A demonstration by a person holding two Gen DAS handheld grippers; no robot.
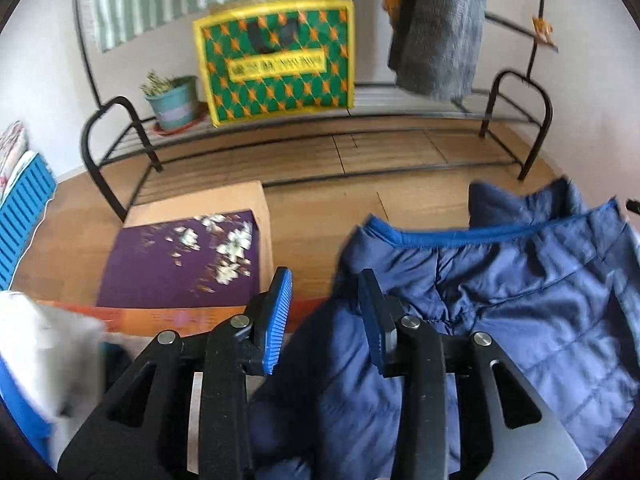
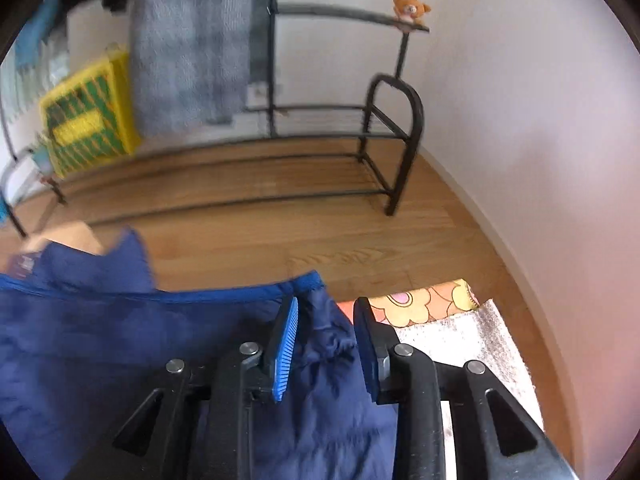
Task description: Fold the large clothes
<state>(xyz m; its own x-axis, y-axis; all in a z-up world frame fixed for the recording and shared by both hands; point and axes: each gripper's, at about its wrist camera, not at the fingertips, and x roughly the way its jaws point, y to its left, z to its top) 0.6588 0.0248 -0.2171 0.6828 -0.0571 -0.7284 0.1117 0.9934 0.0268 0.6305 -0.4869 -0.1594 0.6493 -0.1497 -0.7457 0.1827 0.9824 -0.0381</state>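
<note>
At the bottom of both views we see our grippers parted, pads clear of the cloth: the left gripper (image 1: 324, 320) and the right gripper (image 2: 326, 346) both stand over the navy jacket (image 1: 500, 300), which fills the lower right of the left view and the lower left of the right view. Left of it lies a purple box (image 1: 176, 264). Behind stands a black rack (image 1: 120, 152) with a green-and-yellow bag (image 1: 276, 60), its writing too blurred to read. Only the right view shows the flowered mat (image 2: 424, 304) and toy bear (image 2: 410, 8).

Soft daylight, motion blur, fisheye-bent edges, dark corners
</note>
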